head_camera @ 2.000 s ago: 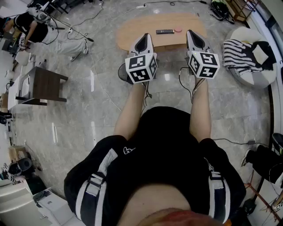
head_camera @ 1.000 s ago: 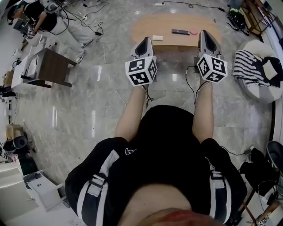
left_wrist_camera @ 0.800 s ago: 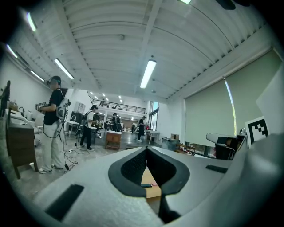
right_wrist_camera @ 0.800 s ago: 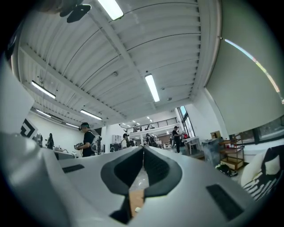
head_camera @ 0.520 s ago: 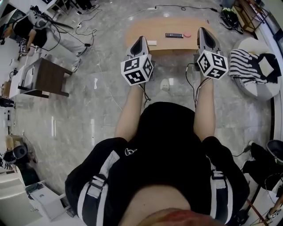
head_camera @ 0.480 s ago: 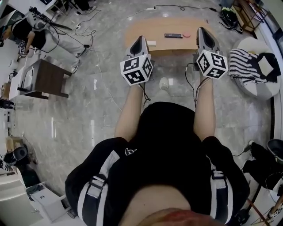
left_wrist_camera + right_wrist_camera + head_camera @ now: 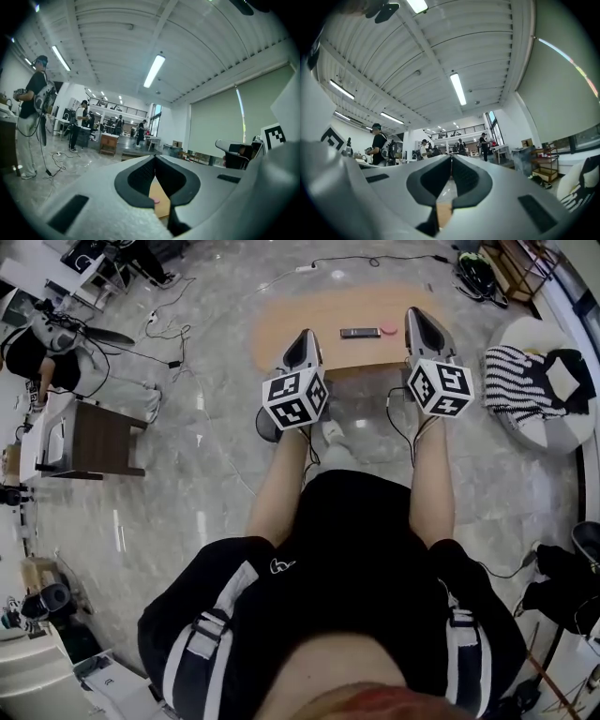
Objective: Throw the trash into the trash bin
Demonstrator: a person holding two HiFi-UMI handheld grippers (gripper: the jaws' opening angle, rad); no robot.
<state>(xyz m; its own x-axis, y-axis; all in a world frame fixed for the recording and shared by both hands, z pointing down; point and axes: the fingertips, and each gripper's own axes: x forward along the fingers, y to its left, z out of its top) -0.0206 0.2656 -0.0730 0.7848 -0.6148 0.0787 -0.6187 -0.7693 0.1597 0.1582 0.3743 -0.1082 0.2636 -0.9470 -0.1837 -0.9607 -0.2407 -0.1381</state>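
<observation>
Trash, as far as I can tell, is the small pink piece (image 7: pixel 388 330). It lies on the oval wooden table (image 7: pixel 281 315), just right of a black remote (image 7: pixel 354 333). Can't identify the bin for sure; a dark round thing (image 7: pixel 263 424) sits on the floor, half hidden behind my left cube. Left gripper (image 7: pixel 303 337): jaws closed tip to tip, empty, nose at the table's near edge. Right gripper (image 7: pixel 417 313): closed as well, empty, nose over the table just right of the pink piece in the head view.

left gripper (image 7: pixel 305 335), right gripper (image 7: pixel 416 313), both closed
</observation>
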